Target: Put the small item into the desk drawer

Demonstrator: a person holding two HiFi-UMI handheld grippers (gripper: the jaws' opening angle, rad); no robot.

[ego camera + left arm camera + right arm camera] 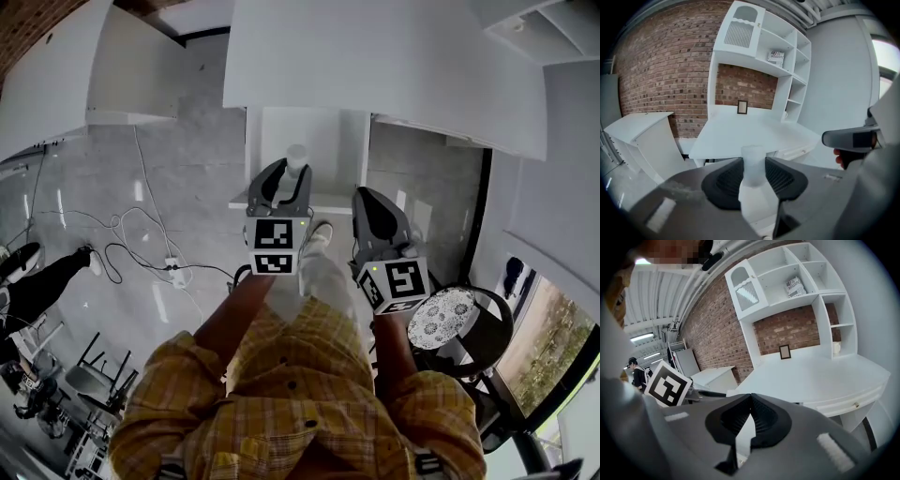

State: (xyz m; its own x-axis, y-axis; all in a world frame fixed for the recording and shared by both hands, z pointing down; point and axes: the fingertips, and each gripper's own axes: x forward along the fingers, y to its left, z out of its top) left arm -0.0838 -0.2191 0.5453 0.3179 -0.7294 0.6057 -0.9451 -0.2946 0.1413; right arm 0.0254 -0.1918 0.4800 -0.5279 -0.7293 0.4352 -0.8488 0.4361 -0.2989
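Far left of the head view is just glossy grey floor with a white cable snaking over it. Moving in, the left hand-held gripper sits a bit left of center, and it's pinching a small white bottle. The pads are tight on both sides and the cap pokes up past the tips. So the item is in the jaws, just in front of the white bench and not on it. Behind it in the left gripper view there's a brick wall. A little picture frame stands at the back of the bench top, mid-frame. A white shelf unit has a book on it, upper right of center. The right hand-held gripper is just right of the left one in the head view, tips pressed together with nothing between them. In its own view the drawer shows low at the right edge under the bench top, tiny knob facing out, and it looks closed. Lower right of the head view is a round patterned stool seat.
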